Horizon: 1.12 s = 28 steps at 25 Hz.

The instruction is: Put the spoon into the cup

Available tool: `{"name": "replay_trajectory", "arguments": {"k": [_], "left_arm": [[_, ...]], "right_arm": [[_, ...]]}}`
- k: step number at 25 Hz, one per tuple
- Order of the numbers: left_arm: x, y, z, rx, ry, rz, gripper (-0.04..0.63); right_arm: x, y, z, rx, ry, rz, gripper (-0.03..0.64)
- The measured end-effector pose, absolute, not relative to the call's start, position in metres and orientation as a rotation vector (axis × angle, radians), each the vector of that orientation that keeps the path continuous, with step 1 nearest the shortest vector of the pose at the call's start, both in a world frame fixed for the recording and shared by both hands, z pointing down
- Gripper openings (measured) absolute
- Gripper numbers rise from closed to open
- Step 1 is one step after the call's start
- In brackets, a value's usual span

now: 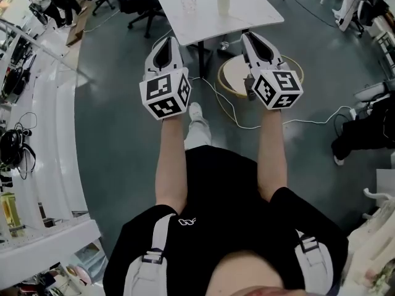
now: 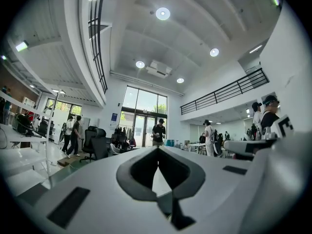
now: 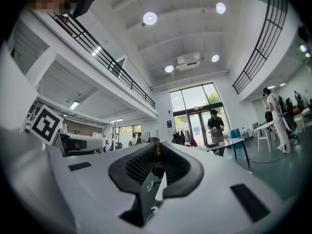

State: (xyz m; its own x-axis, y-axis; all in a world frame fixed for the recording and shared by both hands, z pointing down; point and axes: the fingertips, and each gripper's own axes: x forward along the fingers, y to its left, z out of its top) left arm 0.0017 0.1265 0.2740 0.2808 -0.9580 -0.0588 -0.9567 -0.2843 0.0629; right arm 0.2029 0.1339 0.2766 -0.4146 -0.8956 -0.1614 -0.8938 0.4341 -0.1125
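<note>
A black short-sleeved shirt (image 1: 216, 208) with grey shoulder straps is seen nearest, and both bare forearms are stretched forward over the grey floor (image 1: 117, 134). A white two-jaw tool is held in each hand, each with a black-and-white marker cube (image 1: 165, 94) at its rear.

The left tool (image 1: 167, 40) is pointed level. In the left gripper view its dark pads are seen brought together at the tips (image 2: 158, 149), with nothing held between them. The right tool (image 1: 250, 36) is carried alongside, well apart from the left. In the right gripper view its jaws (image 3: 157, 149) are drawn almost together. A small brownish speck is seen at the tips, but what it is cannot be told.

Below the tools, a white shoe (image 1: 195, 111) and a thin white cable (image 1: 229, 115) are seen on the floor. Just beyond the right tool stands a round pale wooden stool (image 1: 234, 79).

Farther on is a white square surface (image 1: 253, 14). A clear glass cup (image 1: 188, 5) stands upright on it, with a white vase (image 1: 223, 0) to its right, near but apart. The spoon cannot be made out in any view.
</note>
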Motion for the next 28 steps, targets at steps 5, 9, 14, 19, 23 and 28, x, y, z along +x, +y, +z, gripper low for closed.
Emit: {"name": "replay_trajectory", "arguments": {"k": [5, 9, 14, 19, 23, 28], "left_arm": [[-0.014, 0.036, 0.288, 2.51, -1.817, -0.112, 0.015], [-0.028, -0.054, 0.293, 2.53, -1.787, -0.048, 0.015], [-0.042, -0.154, 0.317, 2.503, -1.718, 0.035, 0.015], [-0.049, -0.224, 0.355, 2.453, -1.654, 0.085, 0.015], [-0.065, -0.264, 0.383, 2.386, -1.646, 0.094, 0.015], [-0.086, -0.297, 0.398, 2.333, -1.654, 0.092, 0.015]], "right_arm": [[0.175, 0.045, 0.29, -1.588, 2.429, -0.023, 0.048], [0.155, -0.036, 0.29, -1.572, 2.392, -0.038, 0.048], [0.129, -0.131, 0.312, -1.601, 2.398, -0.141, 0.048], [0.124, -0.197, 0.341, -1.661, 2.407, -0.214, 0.048], [0.121, -0.239, 0.36, -1.7, 2.427, -0.252, 0.048], [0.103, -0.282, 0.37, -1.703, 2.452, -0.291, 0.048]]}}
